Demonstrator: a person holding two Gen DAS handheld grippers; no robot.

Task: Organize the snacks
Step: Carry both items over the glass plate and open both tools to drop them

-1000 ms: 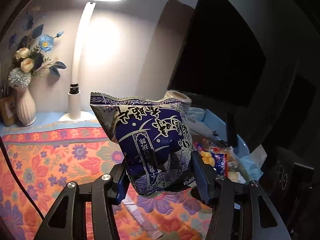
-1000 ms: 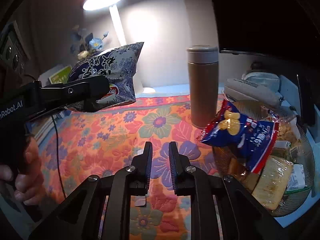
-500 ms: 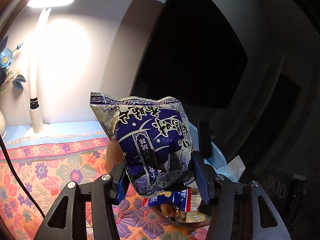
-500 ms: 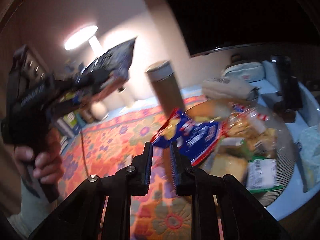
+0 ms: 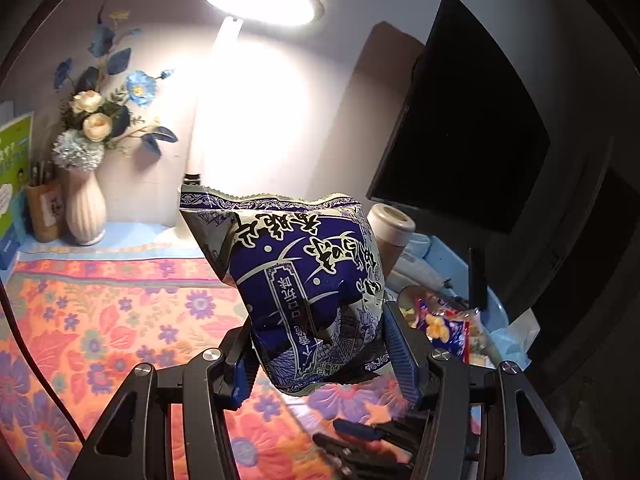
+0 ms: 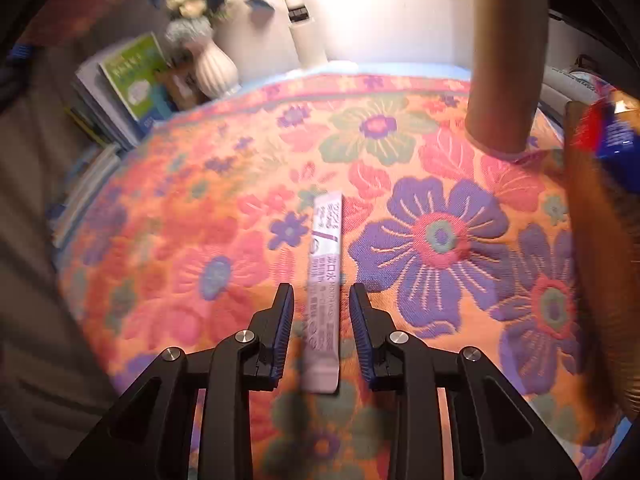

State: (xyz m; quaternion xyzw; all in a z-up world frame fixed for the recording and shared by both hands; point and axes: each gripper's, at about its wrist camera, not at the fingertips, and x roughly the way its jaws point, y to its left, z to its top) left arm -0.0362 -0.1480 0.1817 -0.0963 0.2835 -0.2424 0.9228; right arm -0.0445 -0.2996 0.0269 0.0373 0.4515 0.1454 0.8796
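Above the floral tablecloth [image 6: 440,236], left gripper [image 5: 320,356] clamps the blue snack bag [image 5: 304,280] aloft, right gripper [image 6: 322,320] jaws opening astride the flat-lying pale sachet [image 6: 324,280]; likely next: lower, close.

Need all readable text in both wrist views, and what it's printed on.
"漱口水": on the long pale lilac sachet lying on the floral cloth; its Latin line and fine print are blurred.
Blue and white snack bag: large brush-style characters, upside down, not readable with confidence.
Green book cover: text too blurred.
Red and blue packet: too small.
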